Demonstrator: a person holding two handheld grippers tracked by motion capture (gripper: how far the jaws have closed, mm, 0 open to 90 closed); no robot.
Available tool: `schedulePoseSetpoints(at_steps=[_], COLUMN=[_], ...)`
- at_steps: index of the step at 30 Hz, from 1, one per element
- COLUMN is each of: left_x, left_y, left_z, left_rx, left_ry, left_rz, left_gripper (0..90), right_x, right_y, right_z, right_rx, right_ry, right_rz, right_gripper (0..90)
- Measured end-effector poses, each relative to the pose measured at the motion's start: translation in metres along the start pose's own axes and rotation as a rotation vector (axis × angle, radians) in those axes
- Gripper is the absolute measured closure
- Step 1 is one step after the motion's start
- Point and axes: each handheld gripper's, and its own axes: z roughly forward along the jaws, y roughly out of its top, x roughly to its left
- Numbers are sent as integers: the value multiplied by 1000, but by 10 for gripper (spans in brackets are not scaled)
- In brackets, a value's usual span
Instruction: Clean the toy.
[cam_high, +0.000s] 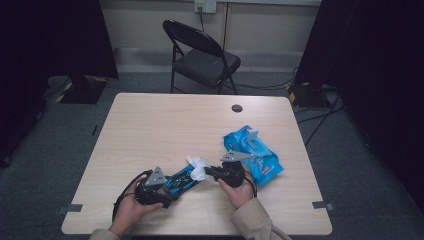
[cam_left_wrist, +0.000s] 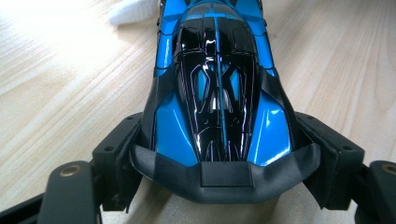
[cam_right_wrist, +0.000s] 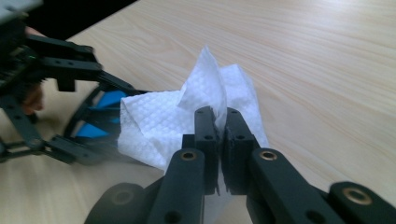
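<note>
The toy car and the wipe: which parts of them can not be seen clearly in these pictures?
- Toy car, left gripper view: its front is cut off by the top edge.
- Toy car, right gripper view: the wipe covers most of it; the rest is blurred.
- Wipe, high view: too small to tell where it touches the car.
- Wipe packet, high view: print too small to read.

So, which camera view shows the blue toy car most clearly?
The left gripper view: the blue toy car is close and sharp, gripped between the left gripper jaws. The high view shows the car small and dark. The right gripper view shows a blurred blue part behind the white wipe.
</note>
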Motion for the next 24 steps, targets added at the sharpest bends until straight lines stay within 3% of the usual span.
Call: schedulePoseSetpoints(at_steps=[6, 9, 24], left_x=[0, 0, 0], left_y=[0, 0, 0], left_z=[0, 0, 0], left_rx=[1, 1, 0], left_ry=[0, 0, -1], left_rz=[1, 0, 0], left_gripper=[243, 243, 243], right_x=[19, 26, 56], right_y=[10, 14, 20], right_z=[4, 9, 41], right_rx=[-33, -24, 35], right_ry=[76, 100, 155], right_rz=[-13, -36, -95], right_gripper=[866, 866, 865])
